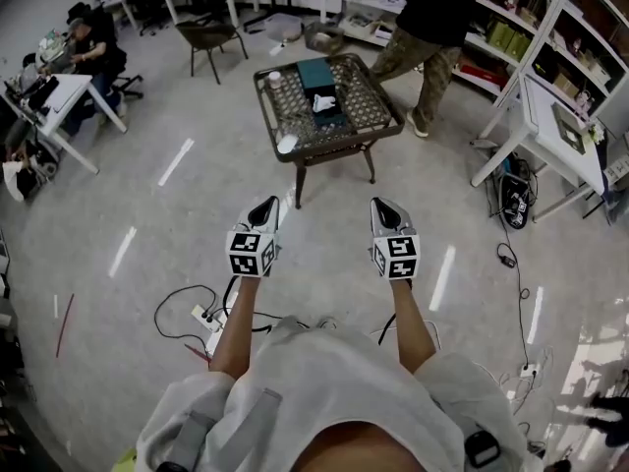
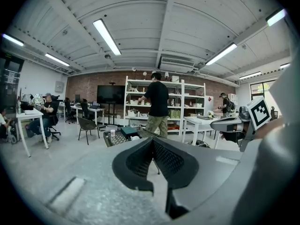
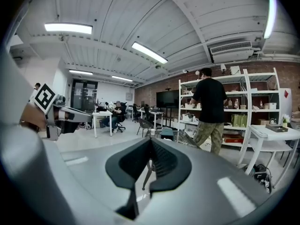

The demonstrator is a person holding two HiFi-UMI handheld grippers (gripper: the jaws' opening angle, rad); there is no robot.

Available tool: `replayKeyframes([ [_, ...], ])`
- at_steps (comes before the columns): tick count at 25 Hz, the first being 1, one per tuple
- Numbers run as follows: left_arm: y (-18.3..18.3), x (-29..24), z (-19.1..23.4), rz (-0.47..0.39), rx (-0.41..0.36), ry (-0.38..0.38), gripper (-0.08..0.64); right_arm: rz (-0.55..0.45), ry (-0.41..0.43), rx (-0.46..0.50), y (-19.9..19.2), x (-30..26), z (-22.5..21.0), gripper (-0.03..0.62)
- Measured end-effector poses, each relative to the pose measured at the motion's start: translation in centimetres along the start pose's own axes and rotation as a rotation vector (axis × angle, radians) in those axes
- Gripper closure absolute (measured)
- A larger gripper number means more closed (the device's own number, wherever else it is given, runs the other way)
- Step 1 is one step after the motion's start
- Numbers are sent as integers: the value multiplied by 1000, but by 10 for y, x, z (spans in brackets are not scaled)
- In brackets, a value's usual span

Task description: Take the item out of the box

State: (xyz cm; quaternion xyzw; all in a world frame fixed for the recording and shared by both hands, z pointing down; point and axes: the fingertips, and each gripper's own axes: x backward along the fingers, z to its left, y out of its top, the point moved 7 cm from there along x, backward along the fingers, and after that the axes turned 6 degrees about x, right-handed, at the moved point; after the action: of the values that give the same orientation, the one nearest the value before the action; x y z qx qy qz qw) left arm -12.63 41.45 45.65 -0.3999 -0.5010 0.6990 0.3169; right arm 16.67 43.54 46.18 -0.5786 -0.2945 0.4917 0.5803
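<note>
A teal box (image 1: 319, 79) lies on a low dark mesh-topped table (image 1: 329, 147) several steps ahead of me, with a white item (image 1: 322, 104) at its near end. Both grippers hover over the bare floor well short of the table. My left gripper (image 1: 263, 208) and right gripper (image 1: 386, 207) point forward side by side, each shut with nothing between its pads. In the left gripper view the left gripper (image 2: 152, 139) has the box (image 2: 129, 131) small beyond its tips. In the right gripper view the right gripper (image 3: 151, 139) points toward the box (image 3: 166, 133).
A white cup (image 1: 274, 79) and a white dish (image 1: 286, 144) also sit on the table. A person (image 1: 423, 37) stands at its far right corner. A chair (image 1: 208, 37) stands beyond it. A white desk (image 1: 550, 126) is at right. Cables (image 1: 197, 313) lie at my feet.
</note>
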Motion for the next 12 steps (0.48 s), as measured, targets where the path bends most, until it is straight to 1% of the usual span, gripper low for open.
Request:
replayKeyframes([
  [7, -7, -15, -3, 7, 7, 16, 555, 17, 15, -11, -14, -9, -12, 592],
  [12, -9, -32, 0, 18, 10, 11, 555, 24, 20, -13, -18, -22, -18, 592],
])
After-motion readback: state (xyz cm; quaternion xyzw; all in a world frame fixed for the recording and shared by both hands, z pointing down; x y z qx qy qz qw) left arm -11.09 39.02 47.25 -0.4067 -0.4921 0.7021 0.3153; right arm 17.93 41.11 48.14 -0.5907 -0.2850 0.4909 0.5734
